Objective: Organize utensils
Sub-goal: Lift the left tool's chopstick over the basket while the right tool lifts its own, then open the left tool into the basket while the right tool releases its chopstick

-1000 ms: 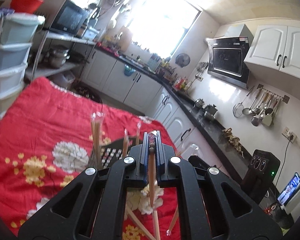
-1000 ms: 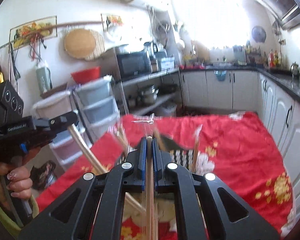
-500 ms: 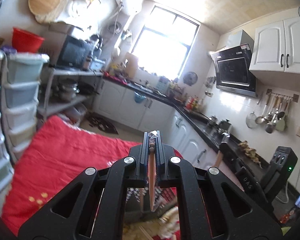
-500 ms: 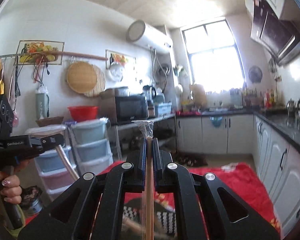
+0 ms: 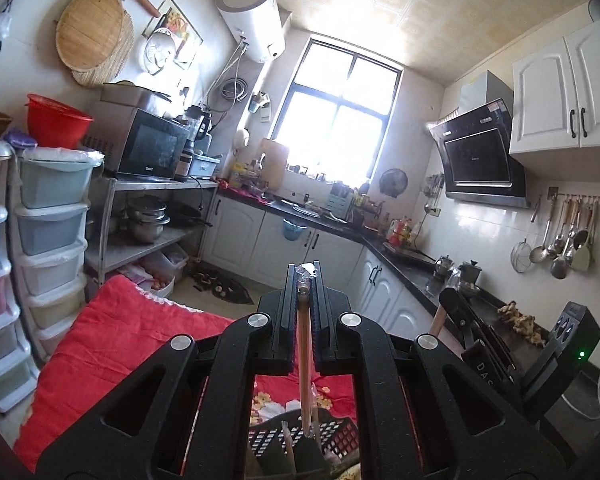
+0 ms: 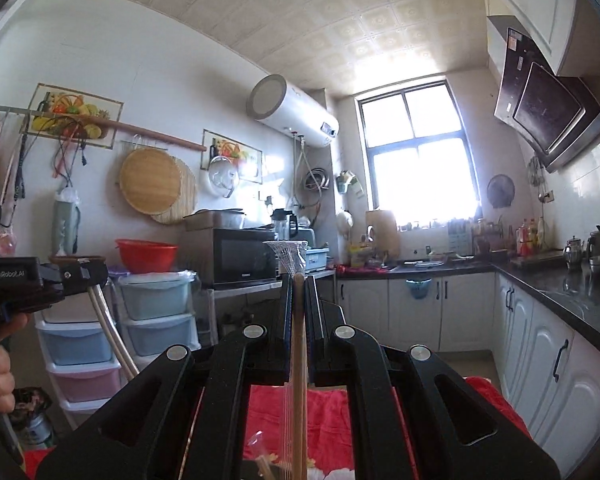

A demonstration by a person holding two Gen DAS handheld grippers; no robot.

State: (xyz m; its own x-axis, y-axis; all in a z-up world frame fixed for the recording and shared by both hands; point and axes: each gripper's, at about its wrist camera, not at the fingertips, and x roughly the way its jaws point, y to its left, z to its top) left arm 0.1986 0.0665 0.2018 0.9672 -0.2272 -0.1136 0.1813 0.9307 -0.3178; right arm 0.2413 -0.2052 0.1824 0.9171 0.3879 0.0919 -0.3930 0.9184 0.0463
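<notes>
Both wrists have tilted up. My left gripper (image 5: 304, 280) and right gripper (image 6: 299, 280) each pinch wrapped chopsticks (image 5: 305, 344); the basket (image 5: 300, 436) sits at 6 o'clock, so I'd lower tips straight in.

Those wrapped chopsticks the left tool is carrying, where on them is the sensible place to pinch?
Near the top end, as the left gripper does now: closed on the chopsticks from both sides. They are long and thin and hang upright, so a high grip leaves the lower tips free to drop into the black basket below.
</notes>
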